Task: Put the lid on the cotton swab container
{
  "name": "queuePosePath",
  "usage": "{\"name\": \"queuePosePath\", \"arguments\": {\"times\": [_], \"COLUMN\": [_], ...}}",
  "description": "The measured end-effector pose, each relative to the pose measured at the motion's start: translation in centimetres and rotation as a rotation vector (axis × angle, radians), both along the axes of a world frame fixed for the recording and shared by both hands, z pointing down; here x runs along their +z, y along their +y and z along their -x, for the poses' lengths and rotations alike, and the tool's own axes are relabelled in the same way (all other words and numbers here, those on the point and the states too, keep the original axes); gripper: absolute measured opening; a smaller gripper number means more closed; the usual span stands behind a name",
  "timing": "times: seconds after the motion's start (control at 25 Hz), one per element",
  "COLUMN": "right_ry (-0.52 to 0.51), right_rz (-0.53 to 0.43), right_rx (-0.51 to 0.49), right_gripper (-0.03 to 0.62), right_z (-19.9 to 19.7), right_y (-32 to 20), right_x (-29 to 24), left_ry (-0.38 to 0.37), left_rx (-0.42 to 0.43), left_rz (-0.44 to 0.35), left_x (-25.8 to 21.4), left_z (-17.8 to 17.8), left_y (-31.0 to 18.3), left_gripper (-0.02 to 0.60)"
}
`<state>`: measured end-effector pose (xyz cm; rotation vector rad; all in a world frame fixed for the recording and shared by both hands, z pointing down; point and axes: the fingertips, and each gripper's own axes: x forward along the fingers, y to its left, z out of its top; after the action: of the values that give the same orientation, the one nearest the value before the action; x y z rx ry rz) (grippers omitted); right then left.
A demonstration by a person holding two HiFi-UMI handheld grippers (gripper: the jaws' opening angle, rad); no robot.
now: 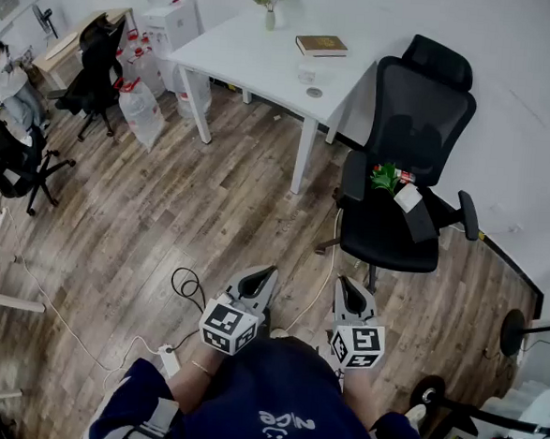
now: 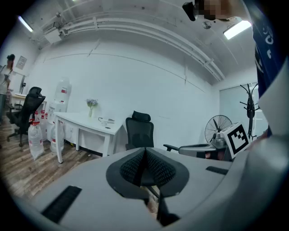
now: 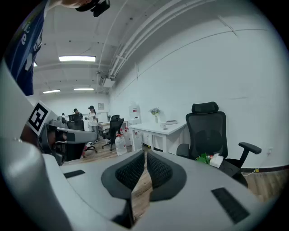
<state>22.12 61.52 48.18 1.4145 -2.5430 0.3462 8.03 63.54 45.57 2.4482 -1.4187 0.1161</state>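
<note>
book [image 1: 321,45] on table [image 1: 258,63] | chair [image 1: 419,111] right of table | bottles [image 1: 140,111] left of table

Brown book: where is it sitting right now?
In the head view, the brown book lies at the far right corner of the white table, with the flower vase to its left and the black office chair to its right.

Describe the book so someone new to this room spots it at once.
Look at the white table across the room. The book lies flat on its end nearest the black chair. It is the only brown rectangle there, far bigger than the small pieces beside it.
</note>
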Motion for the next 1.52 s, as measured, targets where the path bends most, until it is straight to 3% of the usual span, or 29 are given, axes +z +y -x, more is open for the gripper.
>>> {"name": "queuePosePath", "arguments": {"times": [0.56,0.8,1.24,1.52], "right_ry": [0.016,0.043,0.018,0.008], "right_rz": [0.025,0.036,0.071,0.122], "right_rx": [0.063,0.086,0.139,0.115], "right_gripper": [0.057,0.057,0.057,0.057], "right_z": [2.5,4.9,9.3,9.0], "right_y": [-7.2,-11.1,-17.8,-21.6], "right_x": [0.5,0.7,2.5,4.3], "left_ry": [-0.009,0.016,0.009,0.009], "left_rx": [0.038,0.135,0.318,0.246], "left_rz": [0.002,0.036,0.011,0.063], "left_x": [1.0,1.5,1.1,2.9], "left_z": [3.6,5.5,7.2,7.8], "left_y": [-8.2,-12.9,-19.8,-23.1], "left_gripper": [0.02,0.02,0.02,0.02]}}
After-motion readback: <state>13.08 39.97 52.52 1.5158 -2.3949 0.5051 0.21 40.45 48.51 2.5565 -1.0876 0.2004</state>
